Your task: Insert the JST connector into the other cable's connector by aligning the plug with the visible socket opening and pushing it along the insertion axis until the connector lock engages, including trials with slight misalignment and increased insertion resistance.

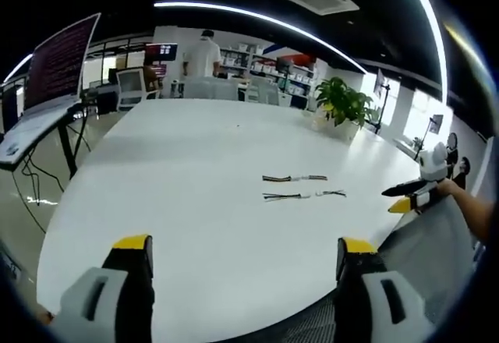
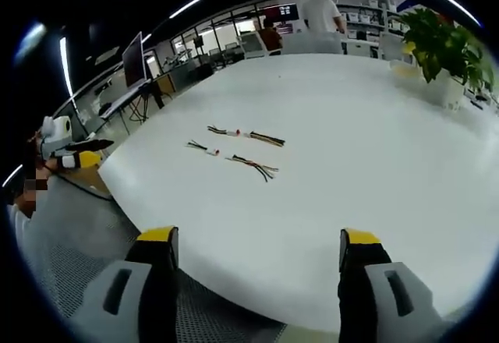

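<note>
Yellow-tipped jaws of the left claw (image 1: 245,253) stand wide apart at 6 o'clock of the left gripper view, holding nothing, above the near edge of the white bench (image 1: 195,171). Two cable assemblies lie toward 2 o'clock: the farther cable pair (image 1: 294,178) and the nearer cable pair (image 1: 302,196), parallel and close together, each apparently with small connectors near its middle; whether they are mated is too small to tell. At 3 o'clock the right claw (image 1: 405,197) hovers off the bench edge. In the right gripper view the right claw (image 2: 260,249) is likewise spread wide and empty, with the cables at 11 o'clock and the left claw (image 2: 84,154) at 9 o'clock. Approach is the step in hand: each claw should probably descend on one connector housing, gripping the body rather than the wires, so plug and socket can share one insertion axis.
</note>
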Motion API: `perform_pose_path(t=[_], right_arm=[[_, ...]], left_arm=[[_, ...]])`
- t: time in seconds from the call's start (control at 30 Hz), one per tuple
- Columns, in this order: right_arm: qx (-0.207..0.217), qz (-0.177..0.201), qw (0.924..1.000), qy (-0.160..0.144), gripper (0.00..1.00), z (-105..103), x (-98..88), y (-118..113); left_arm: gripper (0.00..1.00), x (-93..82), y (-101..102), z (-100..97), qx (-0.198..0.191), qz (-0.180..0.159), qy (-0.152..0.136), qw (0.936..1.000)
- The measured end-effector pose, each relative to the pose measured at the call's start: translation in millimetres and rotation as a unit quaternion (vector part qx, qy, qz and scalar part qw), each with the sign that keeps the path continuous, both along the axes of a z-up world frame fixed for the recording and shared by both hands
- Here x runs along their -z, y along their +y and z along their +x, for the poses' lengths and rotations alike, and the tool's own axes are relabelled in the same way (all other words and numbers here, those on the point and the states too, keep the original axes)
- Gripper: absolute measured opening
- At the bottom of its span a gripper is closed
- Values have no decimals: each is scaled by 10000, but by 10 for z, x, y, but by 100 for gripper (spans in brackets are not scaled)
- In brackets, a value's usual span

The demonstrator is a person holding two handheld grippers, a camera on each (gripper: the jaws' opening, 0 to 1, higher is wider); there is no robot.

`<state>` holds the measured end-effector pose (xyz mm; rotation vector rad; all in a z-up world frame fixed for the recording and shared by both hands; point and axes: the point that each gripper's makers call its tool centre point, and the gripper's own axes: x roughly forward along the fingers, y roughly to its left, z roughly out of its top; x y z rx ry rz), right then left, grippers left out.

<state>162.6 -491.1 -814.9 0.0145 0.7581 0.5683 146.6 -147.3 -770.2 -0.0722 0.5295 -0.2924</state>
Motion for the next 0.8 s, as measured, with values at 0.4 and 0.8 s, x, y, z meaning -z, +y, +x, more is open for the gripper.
perform_pose_path(t=[0.4, 0.8], right_arm=[[-125, 135, 9998, -7, 79, -14, -33, 73], [-41, 374, 9993, 2, 76, 4, -64, 98]], left_arm=[[96, 9, 14, -6, -57, -89, 63, 9999], [96, 55, 53, -29, -126, 73, 197, 9997]])
